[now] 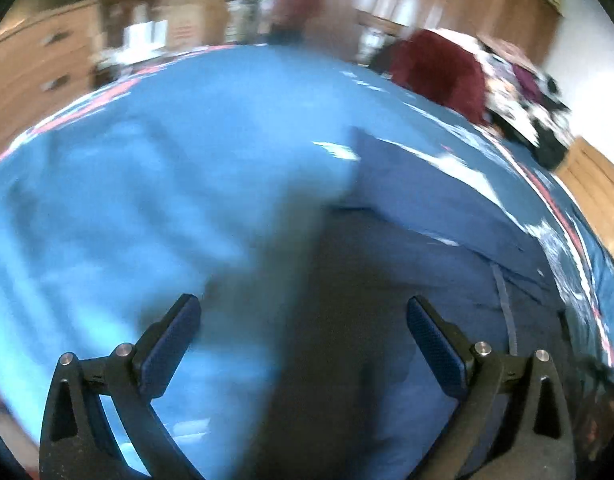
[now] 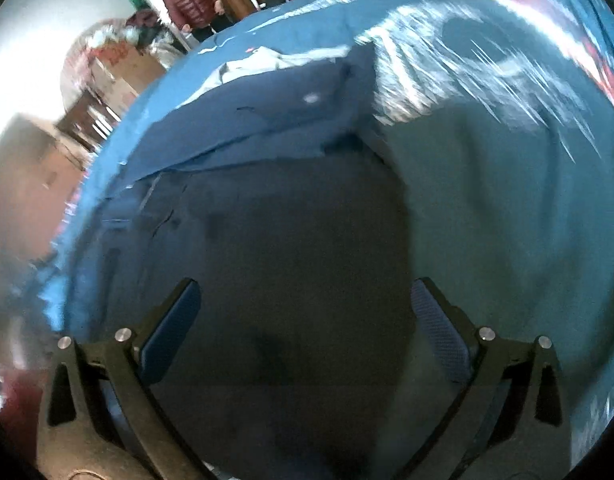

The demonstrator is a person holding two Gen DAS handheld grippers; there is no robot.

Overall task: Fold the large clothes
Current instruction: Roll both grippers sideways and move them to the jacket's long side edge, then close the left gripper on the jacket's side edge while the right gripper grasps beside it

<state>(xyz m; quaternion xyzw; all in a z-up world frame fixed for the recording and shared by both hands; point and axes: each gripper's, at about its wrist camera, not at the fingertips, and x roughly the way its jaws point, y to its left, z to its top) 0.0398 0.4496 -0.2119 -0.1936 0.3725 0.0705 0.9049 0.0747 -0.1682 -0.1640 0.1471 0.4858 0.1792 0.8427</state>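
left gripper: I see jaws wide apart, holding nothing.
right gripper: same, spread and empty.
garment: dark blue, lying on blue bed cover, directly under both grippers.
nearer: right, I'd judge.
long axis: can't tell, blurred.

The left tool, a black two-finger frame with dark blue textured pads, has its jaws spread wide with nothing between them. The right tool, of the same build, is likewise spread wide and holds nothing.
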